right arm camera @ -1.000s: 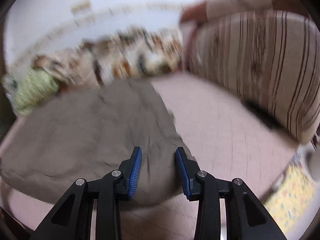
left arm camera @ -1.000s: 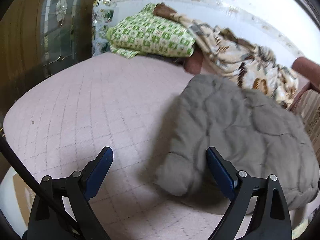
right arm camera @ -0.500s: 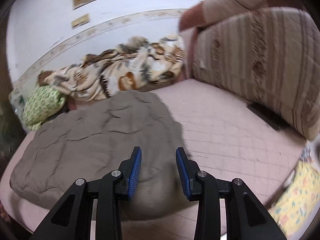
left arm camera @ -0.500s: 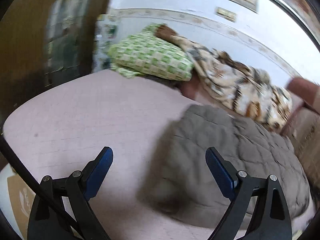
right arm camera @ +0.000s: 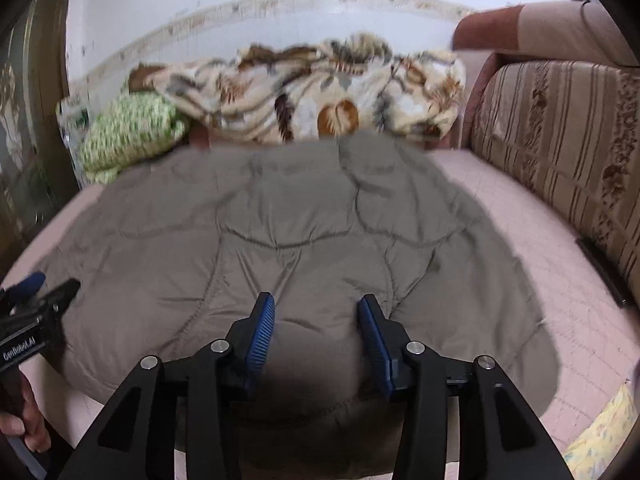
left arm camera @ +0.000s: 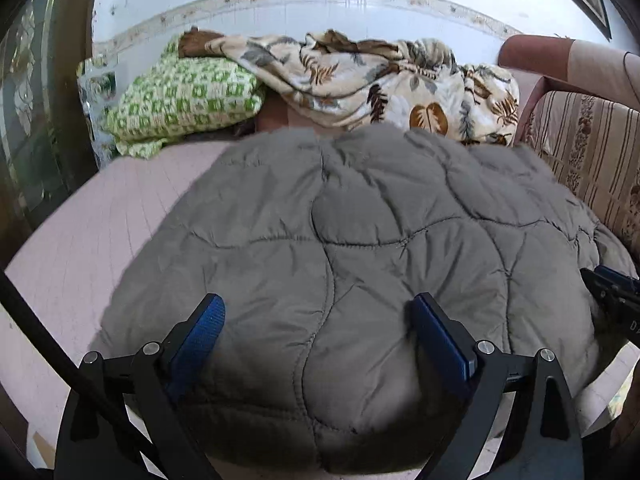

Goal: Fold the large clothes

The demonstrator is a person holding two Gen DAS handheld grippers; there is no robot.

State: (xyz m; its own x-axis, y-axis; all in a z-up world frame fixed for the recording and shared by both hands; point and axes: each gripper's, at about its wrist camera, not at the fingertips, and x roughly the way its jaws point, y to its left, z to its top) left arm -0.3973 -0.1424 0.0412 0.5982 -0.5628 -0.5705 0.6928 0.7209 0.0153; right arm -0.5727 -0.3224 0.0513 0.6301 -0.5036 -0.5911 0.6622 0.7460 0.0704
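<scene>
The grey quilt (left arm camera: 344, 240) lies spread on the bed (left arm camera: 100, 216). Above its near edge, the left hand-held gripper (left arm camera: 318, 326) is wide apart, the right hand-held gripper (right arm camera: 316, 330) narrower; both hold nothing. I think both should pinch this edge evenly before lifting it.

quilted coat (left arm camera: 340, 248) lies on mattress (left arm camera: 80, 248), blanket (left arm camera: 372, 84) behind it.

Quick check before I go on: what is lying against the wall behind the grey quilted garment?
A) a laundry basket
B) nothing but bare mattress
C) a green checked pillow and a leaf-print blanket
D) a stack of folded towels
C: beyond the grey quilted garment, the green checked pillow and the leaf-print blanket lie along the wall.
</scene>
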